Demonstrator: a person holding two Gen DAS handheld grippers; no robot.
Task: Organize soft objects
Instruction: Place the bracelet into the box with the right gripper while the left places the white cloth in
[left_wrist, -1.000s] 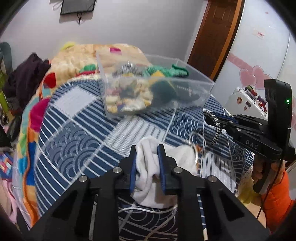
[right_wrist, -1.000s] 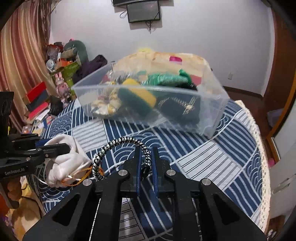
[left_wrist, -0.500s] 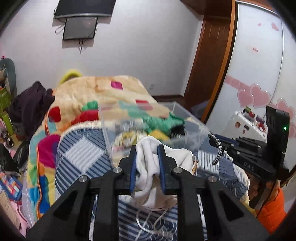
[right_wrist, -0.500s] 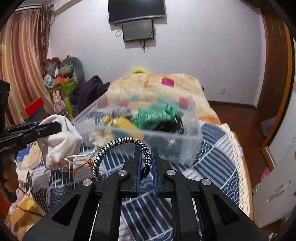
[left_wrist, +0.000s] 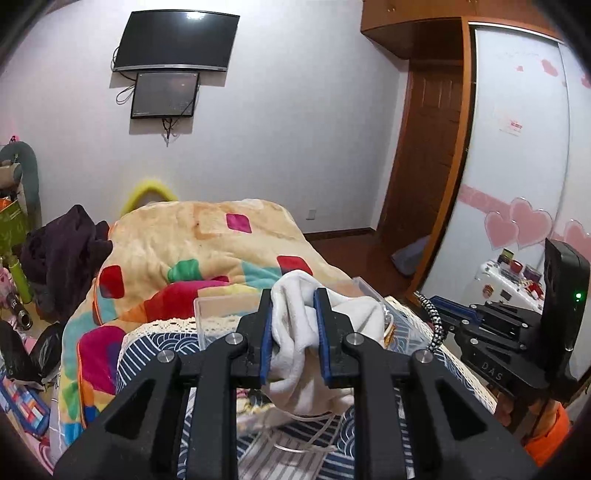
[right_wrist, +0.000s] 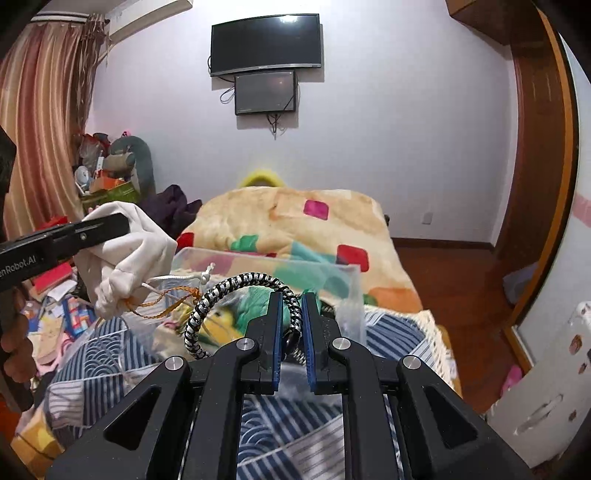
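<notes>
both grippers lifted, bin now low in view

a second ago the cameras looked down on the blue patterned bedspread; now the wall and tv fill the upper view. the clear plastic bin, earlier well ahead, sits just beyond and below the fingertips. the left gripper stays clamped on the white drawstring pouch, raised at the bin's near edge. the right gripper still pinches the black-and-white braided cord loop, held over the bin.
</notes>
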